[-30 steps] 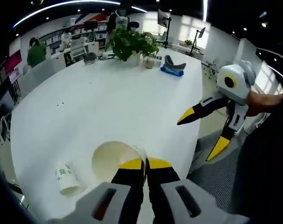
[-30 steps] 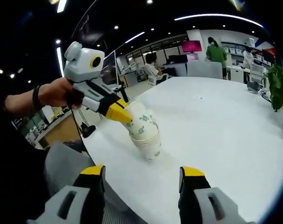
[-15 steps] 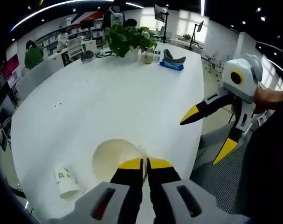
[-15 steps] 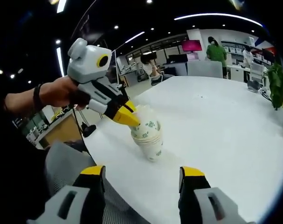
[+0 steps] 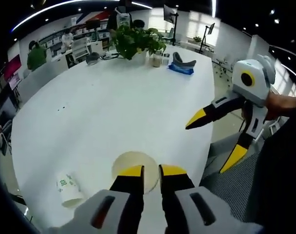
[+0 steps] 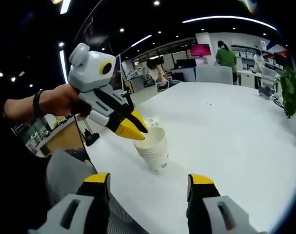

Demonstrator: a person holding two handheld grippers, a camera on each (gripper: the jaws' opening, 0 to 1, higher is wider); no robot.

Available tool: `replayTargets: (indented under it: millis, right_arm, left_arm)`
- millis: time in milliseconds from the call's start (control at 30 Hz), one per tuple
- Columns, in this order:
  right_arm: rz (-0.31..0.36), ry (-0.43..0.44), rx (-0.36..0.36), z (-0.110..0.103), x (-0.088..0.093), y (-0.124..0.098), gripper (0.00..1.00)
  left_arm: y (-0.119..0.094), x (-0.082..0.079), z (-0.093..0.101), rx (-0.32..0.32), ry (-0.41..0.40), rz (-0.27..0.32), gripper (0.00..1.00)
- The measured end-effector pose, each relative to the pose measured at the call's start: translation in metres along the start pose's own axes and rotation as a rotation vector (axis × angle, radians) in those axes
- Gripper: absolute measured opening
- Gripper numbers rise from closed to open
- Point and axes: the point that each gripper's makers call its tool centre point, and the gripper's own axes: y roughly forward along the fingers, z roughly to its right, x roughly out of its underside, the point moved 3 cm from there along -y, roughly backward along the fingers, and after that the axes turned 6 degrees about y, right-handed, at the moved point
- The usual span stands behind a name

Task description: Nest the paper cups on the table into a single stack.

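Cup stack (image 6: 151, 148): set upright on the white table (image 6: 235, 131), near its edge, at 10 o'clock from the middle of the right gripper view; in the left gripper view its open mouth (image 5: 130, 165) is seen from above at 6 o'clock, just ahead of the jaw tips

Loose cup (image 5: 69, 187): laid on its side on the table at 8 o'clock in the left gripper view, green print on its wall, apart from the stack

Left gripper (image 5: 151, 171): jaws slightly parted, nothing between them; in the right gripper view its yellow tips (image 6: 133, 127) are held just over the stack's rim

Right gripper (image 6: 148, 181): jaws wide apart, nothing held; seen at 3 o'clock in the left gripper view (image 5: 213, 136), off the table edge

Plant (image 5: 135, 41): at the table's far end, 12 o'clock
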Motion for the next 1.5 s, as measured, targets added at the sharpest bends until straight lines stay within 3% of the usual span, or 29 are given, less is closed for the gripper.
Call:
replayTargets:
  millis: [167,367,633,867,1000,1067,1500]
  right_arm:
    - [-0.003,0.003,-0.001,-0.001,0.002,0.000,0.64]
    - [-0.005,0.004,-0.001,-0.002,0.003,0.000,0.64]
    - [-0.013,0.005,0.000,0.000,0.004,0.002,0.64]
    - [-0.016,0.008,0.002,0.000,0.003,0.003,0.64]
    - [-0.019,0.009,0.004,-0.001,0.004,0.003,0.64]
    - [-0.023,0.010,0.004,0.001,0.005,0.004,0.64]
    - [-0.026,0.004,0.011,-0.001,0.003,0.009,0.64]
  left_arm:
    - [-0.004,-0.001,-0.003,-0.017,-0.006,0.026,0.16]
    - [-0.008,0.006,-0.008,-0.057,0.007,0.018,0.24]
    - [-0.025,0.006,-0.018,-0.099,-0.028,0.107,0.32]
    - [-0.050,0.020,-0.046,-0.228,-0.085,0.163,0.35]
    - [-0.063,0.036,-0.064,-0.294,-0.105,0.165,0.36]
    - [-0.069,0.051,-0.075,-0.331,-0.131,0.152,0.37]
    - [-0.064,0.105,-0.113,-0.415,-0.156,0.081,0.45]
